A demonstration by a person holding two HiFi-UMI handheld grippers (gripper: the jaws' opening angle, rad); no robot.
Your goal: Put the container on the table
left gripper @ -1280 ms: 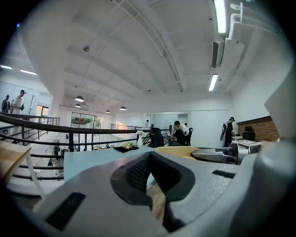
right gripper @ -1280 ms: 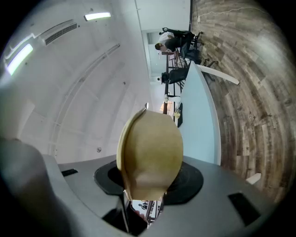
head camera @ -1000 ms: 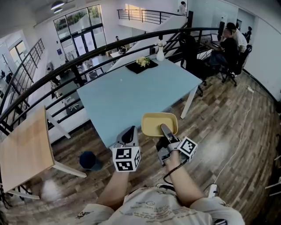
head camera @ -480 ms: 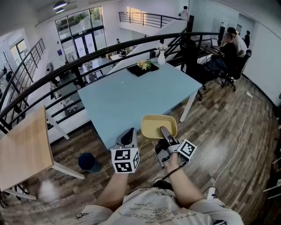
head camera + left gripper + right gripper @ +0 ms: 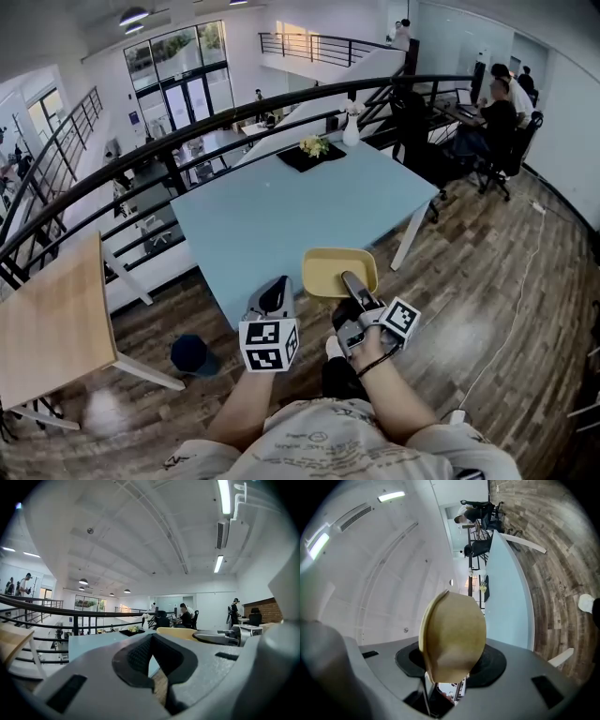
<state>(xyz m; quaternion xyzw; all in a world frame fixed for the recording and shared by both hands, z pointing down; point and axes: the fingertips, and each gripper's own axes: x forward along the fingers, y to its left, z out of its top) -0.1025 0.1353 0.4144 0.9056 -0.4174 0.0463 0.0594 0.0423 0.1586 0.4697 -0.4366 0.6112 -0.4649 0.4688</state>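
My right gripper (image 5: 452, 666) has its pads (image 5: 493, 660) pressed onto the near rim of the yellow container (image 5: 452, 634), one jaw inside the wall and one outside, so the grip looks firm. The left gripper (image 5: 151, 641) has its pads (image 5: 137, 657) drawn together at the tips with nothing between them; only a sliver of table and floor shows through the gap behind them. From the head view, the container (image 5: 339, 270) hangs in the air, open side up and roughly level. It sits ahead of the right gripper (image 5: 349, 279) and over the near edge of the light-blue table (image 5: 272, 211), part above the tabletop and part above the wooden floor (image 5: 487, 281). The left gripper (image 5: 274, 289) rides just beside it, apart from it. As I judge it, the pick-up and most of the carry are done. What is left is to bring the container fully over the tabletop, lower it until it rests, and let go. By my count there is one container, two grippers and one blue table. On that table's far end stand one dark tray of flowers (image 5: 314, 150) and one white vase (image 5: 352, 127). One wooden table (image 5: 52, 319) stands off to the left, and one dark cap (image 5: 192, 354) lies on the floor.
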